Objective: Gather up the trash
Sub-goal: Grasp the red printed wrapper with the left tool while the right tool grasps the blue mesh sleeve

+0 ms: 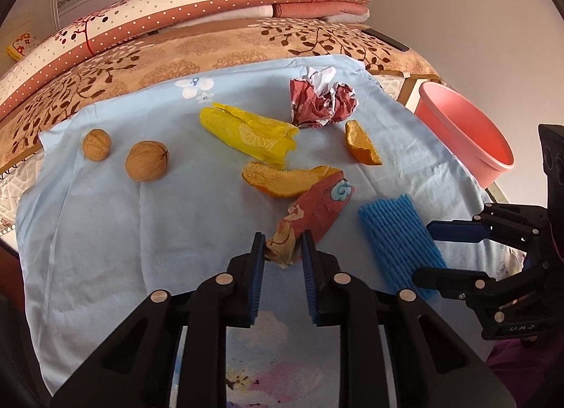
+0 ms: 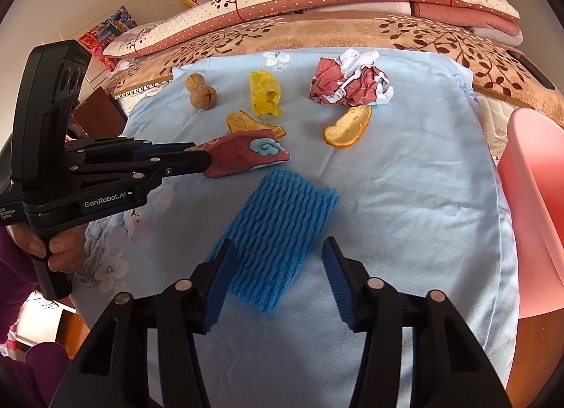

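My left claw (image 1: 282, 249) grips the crumpled red snack wrapper (image 1: 313, 214) at frame centre. My right claw (image 2: 278, 267) gapes over the blue foam net sleeve (image 2: 278, 232), lower centre.

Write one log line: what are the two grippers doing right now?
left gripper: shut on red wrapper | right gripper: open over blue foam net | pink basin: empty

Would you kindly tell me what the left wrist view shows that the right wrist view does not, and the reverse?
Only the left wrist view shows the whole rim of the pink basin and the right claw seen from outside, open around the blue foam net. Only the right wrist view shows the person's hand holding the left claw, shut on the red wrapper. Both show two walnuts, orange peels and crumpled paper.
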Motion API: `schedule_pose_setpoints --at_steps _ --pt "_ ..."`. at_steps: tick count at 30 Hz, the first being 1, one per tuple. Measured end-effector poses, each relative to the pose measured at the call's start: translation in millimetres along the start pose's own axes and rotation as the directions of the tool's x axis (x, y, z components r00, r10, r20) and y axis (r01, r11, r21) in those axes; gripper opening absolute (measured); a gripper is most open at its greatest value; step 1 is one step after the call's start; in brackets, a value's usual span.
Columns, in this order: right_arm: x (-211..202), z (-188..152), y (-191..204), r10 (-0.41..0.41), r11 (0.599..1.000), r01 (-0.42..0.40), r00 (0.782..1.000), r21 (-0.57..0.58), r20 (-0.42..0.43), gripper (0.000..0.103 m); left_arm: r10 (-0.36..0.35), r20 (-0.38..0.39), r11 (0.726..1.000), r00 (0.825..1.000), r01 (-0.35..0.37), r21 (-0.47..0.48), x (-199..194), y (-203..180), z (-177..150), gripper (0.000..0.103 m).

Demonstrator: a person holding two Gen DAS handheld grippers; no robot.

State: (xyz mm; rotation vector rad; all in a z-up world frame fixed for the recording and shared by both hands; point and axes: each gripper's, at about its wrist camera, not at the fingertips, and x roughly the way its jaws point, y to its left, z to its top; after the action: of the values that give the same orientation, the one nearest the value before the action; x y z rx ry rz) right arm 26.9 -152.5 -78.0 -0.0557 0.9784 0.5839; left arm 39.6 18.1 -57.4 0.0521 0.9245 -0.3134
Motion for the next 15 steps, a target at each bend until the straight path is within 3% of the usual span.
schedule_pose_setpoints --at_steps 2,4,5,15 --pt "0 -1 -2 0.011 1.0 -0.011 1.0 0.009 -0.002 0.024 -0.004 0.006 1.0 1.0 0.004 -0.011 -4 -2 -2 0.019" --pt "-2 -1 -5 0.027 1.0 -0.027 1.0 0.015 0.004 0.017 -0.014 0.02 0.999 1.0 0.015 -0.031 -8 -4 -4 0.017" --pt "-4 -1 -5 0.024 1.0 -0.025 1.0 0.014 0.014 0.008 -0.015 0.026 0.999 1.0 0.016 -0.038 -11 -4 -4 0.017" --pt "-29 0 -18 -0.002 0.999 -0.003 0.994 0.044 0.113 0.007 -0.043 0.105 0.989 0.994 0.057 -0.135 -33 -11 -7 0.017"
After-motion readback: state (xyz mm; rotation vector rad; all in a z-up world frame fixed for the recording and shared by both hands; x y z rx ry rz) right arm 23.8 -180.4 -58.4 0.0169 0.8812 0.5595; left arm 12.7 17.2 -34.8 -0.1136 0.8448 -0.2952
